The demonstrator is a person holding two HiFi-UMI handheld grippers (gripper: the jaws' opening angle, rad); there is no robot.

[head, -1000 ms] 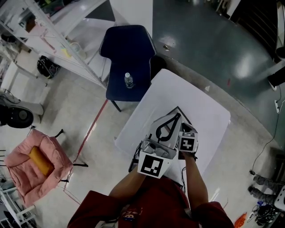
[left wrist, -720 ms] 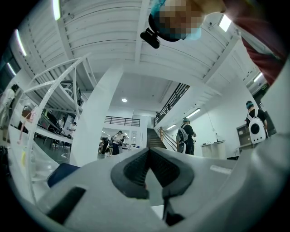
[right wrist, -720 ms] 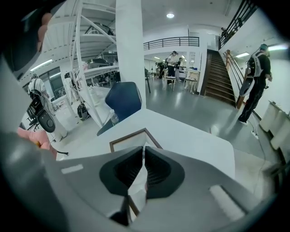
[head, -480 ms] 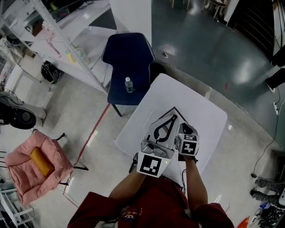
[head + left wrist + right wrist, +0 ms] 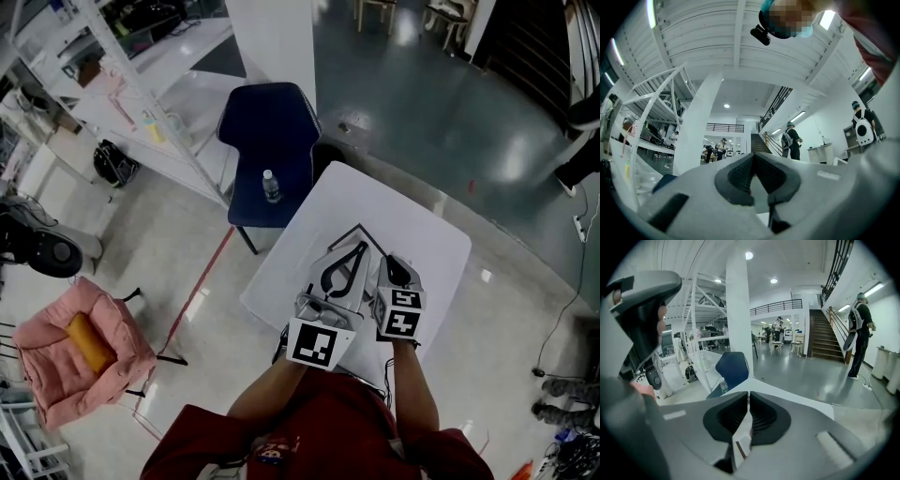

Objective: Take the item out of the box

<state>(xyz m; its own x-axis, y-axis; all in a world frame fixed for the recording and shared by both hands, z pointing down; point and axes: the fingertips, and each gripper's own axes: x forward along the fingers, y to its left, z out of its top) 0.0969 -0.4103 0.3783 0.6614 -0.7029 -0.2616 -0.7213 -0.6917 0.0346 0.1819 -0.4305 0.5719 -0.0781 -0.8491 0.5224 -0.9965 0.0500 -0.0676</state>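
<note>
The right gripper (image 5: pixel 748 397) had its dark ribbed jaws drawn almost together, with only a slit between them. Low in that slit showed a thin white piece with a brown edge (image 5: pixel 742 446); whether it was pinched could not be told. Just to its left, the left gripper (image 5: pixel 752 158) was closed tip to tip on nothing. Beneath both lay the dark-edged box (image 5: pixel 373 244), mostly hidden, on the white square table (image 5: pixel 422 234). Beyond stood a dark blue chair (image 5: pixel 272 131) carrying a clear plastic bottle (image 5: pixel 270 185).
</note>
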